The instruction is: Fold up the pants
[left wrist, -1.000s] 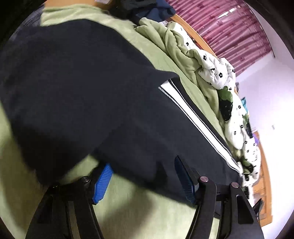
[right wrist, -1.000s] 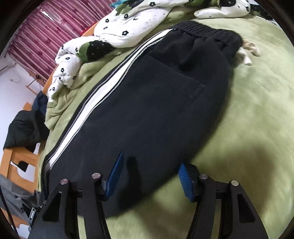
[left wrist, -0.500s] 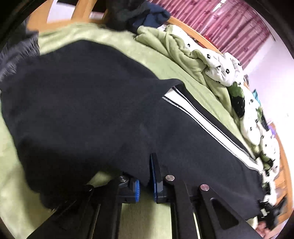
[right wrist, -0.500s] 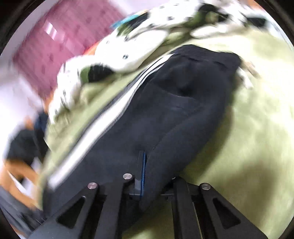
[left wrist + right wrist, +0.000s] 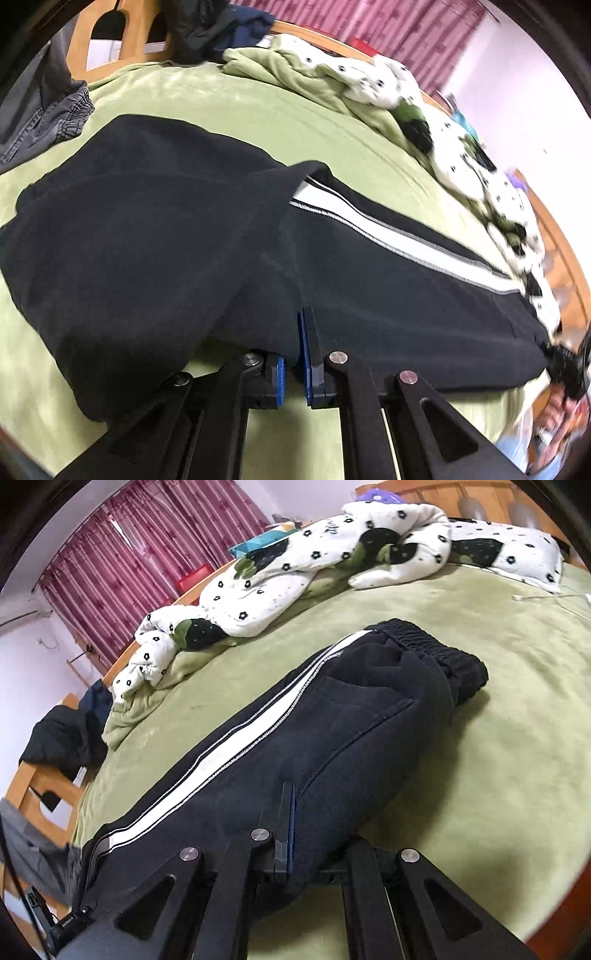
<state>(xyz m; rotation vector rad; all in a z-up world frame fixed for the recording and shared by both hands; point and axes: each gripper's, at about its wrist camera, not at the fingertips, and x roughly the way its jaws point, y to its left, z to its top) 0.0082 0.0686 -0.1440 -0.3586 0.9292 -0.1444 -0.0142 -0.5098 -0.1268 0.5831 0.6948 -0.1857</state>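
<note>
Black white-striped pants (image 5: 155, 236) lie partly folded, near edge pinched by left gripper (image 5: 291, 363) and right gripper (image 5: 295, 834).

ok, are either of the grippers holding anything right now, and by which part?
Both hold the black track pants by their near long edge: left gripper where the leg is folded back, right gripper below the back pocket.

The right gripper (image 5: 295, 834)'s right finger is hidden under the pants (image 5: 332, 738) fold.
</note>
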